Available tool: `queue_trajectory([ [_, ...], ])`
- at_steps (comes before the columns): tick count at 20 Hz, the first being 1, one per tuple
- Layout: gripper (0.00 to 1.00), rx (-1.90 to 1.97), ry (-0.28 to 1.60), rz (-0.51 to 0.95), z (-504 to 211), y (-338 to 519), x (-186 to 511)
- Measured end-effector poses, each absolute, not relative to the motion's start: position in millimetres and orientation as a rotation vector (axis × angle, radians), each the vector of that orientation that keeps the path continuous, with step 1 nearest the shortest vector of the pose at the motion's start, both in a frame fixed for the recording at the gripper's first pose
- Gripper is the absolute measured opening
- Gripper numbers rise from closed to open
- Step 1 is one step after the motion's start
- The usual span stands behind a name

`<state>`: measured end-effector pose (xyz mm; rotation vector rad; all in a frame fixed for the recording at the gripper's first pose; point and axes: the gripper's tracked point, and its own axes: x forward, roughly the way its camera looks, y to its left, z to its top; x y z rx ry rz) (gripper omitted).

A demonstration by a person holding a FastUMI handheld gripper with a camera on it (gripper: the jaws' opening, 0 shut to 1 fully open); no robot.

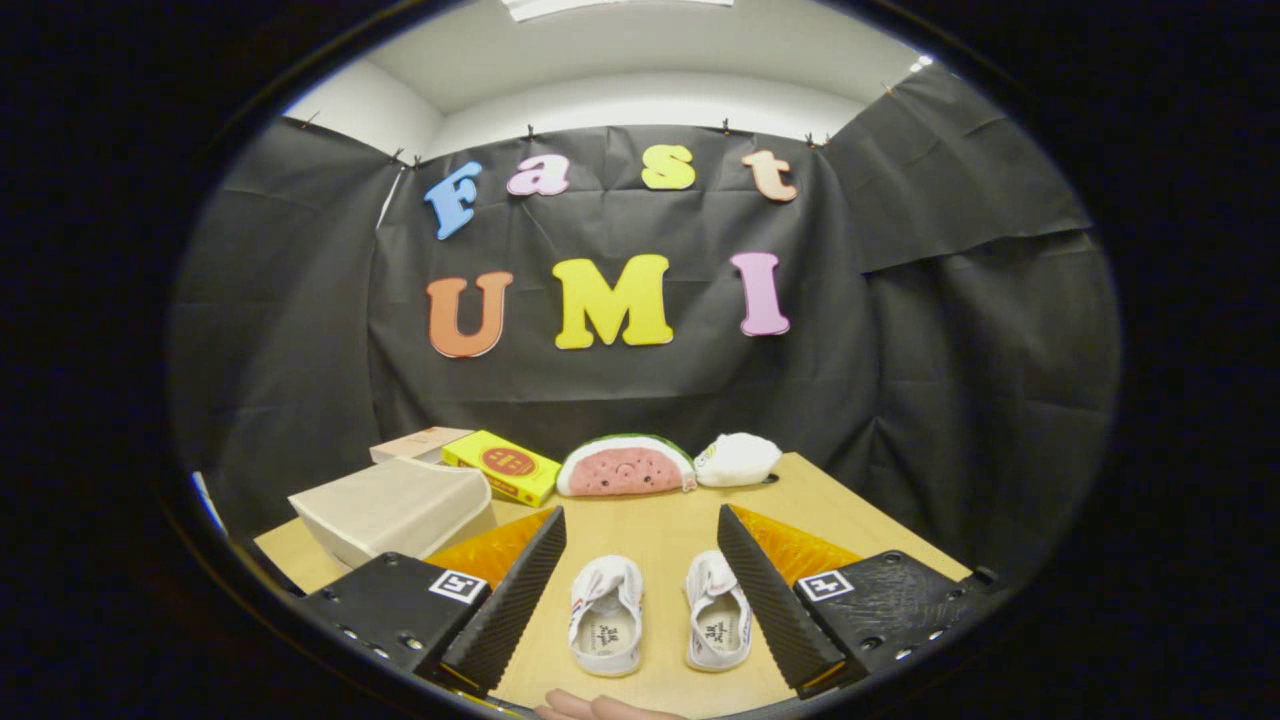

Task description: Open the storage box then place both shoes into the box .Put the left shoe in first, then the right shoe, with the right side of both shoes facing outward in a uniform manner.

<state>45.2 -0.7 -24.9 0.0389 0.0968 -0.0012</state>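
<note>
wooden surface: a light table (pixel 850 520) is carrying every item in the booth.
gripper: the gripper (pixel 640 575) is hovering above the near table edge, its fingers (pixel 520 590) standing wide apart and gripping nothing.
shoes: two white shoes are lying side by side between the fingers, untouched, openings facing up; left shoe (pixel 605 615), right shoe (pixel 718 610).
storage box: a beige box (pixel 395 510) is sitting beyond the left finger, lid down, tilted.
other items: a yellow box (pixel 502 467), a watermelon plush (pixel 625 467) and a white plush (pixel 737 459) are lining the far table edge.
person: a hand (pixel 600 708) is showing just below the shoes.
</note>
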Motion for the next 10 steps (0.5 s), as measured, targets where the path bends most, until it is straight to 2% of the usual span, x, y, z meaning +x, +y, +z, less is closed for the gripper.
queue_trajectory([
  [10,0.95,0.242,0.298,0.33,-58.3,89.0,113.9],
])
